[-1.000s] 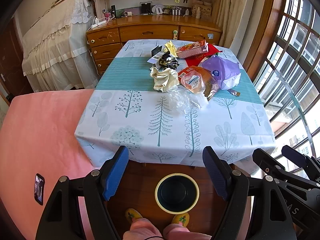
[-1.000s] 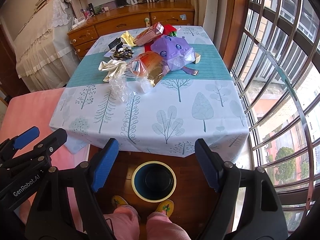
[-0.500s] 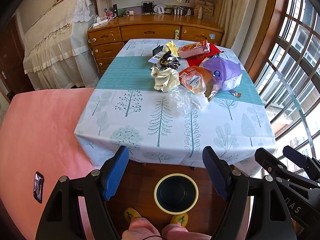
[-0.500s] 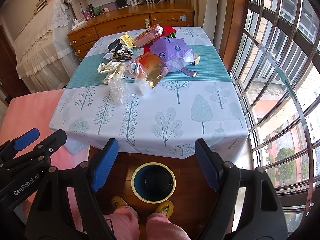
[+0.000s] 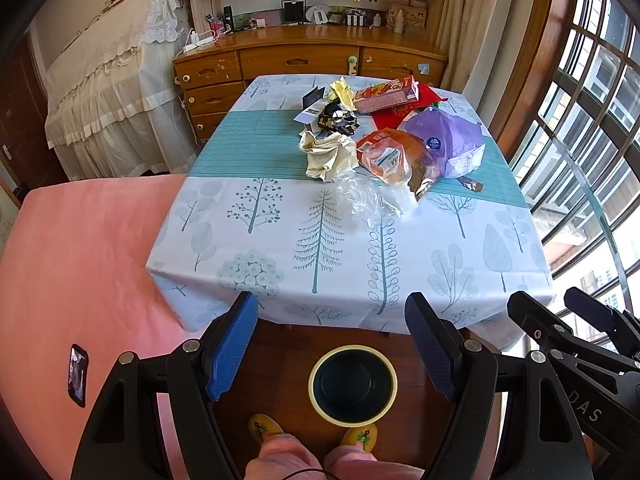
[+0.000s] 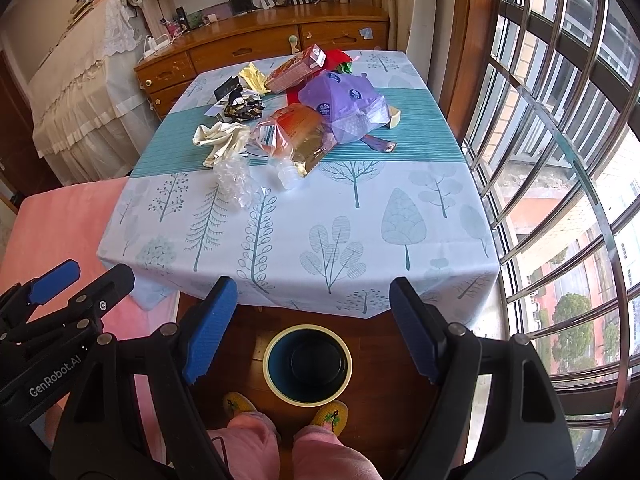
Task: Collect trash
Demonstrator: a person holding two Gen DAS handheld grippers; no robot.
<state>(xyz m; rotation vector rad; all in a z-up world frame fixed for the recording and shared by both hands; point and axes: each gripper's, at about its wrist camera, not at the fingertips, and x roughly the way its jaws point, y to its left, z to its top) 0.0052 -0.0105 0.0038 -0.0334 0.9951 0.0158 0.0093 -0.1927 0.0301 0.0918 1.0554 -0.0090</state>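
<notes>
We see the bin [image 5: 353,385] on the wood floor just below the table [image 5: 280,280] edge, framed between the fingers of both grippers, and its dark inside shows no trash in either view. The trash [image 5: 384,136] lies in a loose heap on the far half of the table: a cream wrapper [image 5: 328,154], clear film [image 5: 360,200], an orange pouch [image 5: 390,158], a purple bag [image 5: 448,140], a red box [image 5: 386,94] and a dark foil scrap [image 5: 338,118]. The left gripper [image 5: 332,344] holds its blue pads wide apart with nothing between them, and the right gripper [image 6: 312,330] does likewise. Against the frames of a second ago, nothing on the table has shifted and both grippers sit where they were. The red sheet under the box is mostly covered, the print on the packets is too small to read, and of the person only pink trouser legs and yellow slippers [image 6: 240,406] show at the bottom edge
</notes>
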